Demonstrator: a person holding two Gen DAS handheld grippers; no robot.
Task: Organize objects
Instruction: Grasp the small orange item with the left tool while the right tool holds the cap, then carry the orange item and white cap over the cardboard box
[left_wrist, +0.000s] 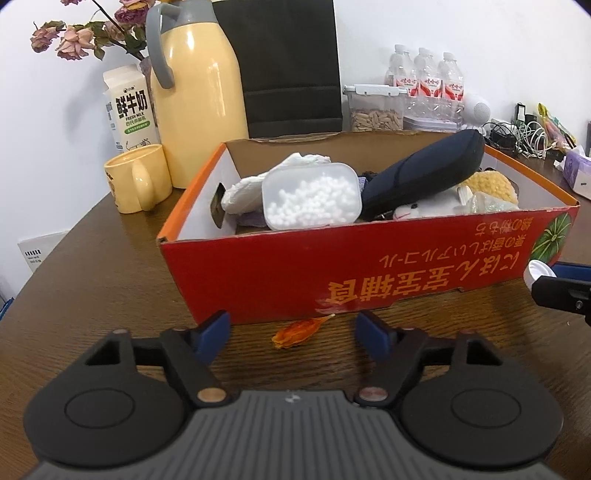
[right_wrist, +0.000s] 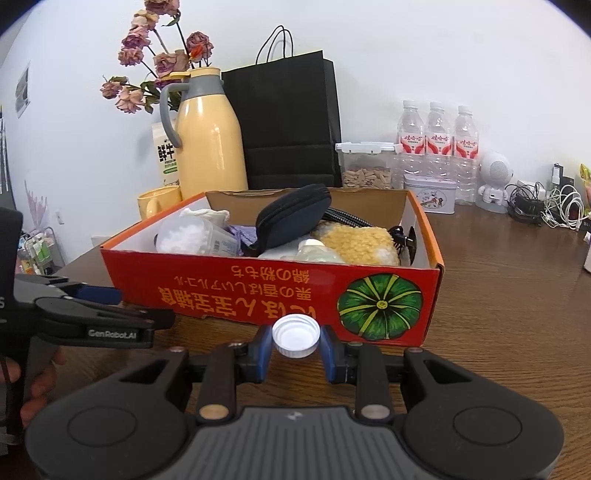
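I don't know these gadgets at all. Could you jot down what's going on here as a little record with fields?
Setting: brown wooden table
Main container: red cardboard box, open, already holding assorted items
Right gripper: shut on a white bottle cap, in front of the box
Left gripper: open, holding nothing
Loose on table: orange dried petal between the left gripper's fingers

Left gripper (left_wrist: 291, 332) hovers low with fingers spread wide; right gripper (right_wrist: 296, 341) is clamped on a white cap (right_wrist: 296, 335)
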